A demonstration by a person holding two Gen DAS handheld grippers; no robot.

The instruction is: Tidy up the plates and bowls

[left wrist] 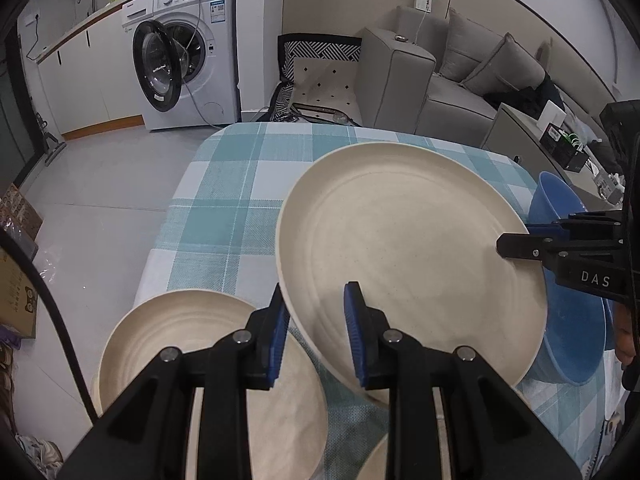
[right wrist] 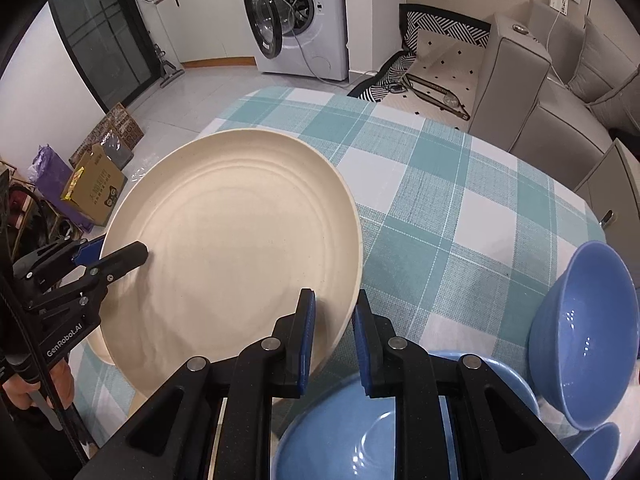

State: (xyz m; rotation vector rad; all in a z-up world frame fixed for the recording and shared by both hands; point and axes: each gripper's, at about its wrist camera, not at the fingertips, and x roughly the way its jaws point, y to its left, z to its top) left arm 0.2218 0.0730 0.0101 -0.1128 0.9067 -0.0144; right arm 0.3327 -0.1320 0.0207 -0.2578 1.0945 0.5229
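Both tongs astride opposite rims of cream plate, tilted above table.

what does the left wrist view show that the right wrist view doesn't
Only the left wrist view shows a second cream plate lying flat on the table below the left claw.

Only the right wrist view shows a blue bowl under the right claw and cardboard boxes on the floor.

Both show the lifted cream plate gripped at opposite rims by both claws, the checked tablecloth, a tilted blue bowl, washing machine and sofa.
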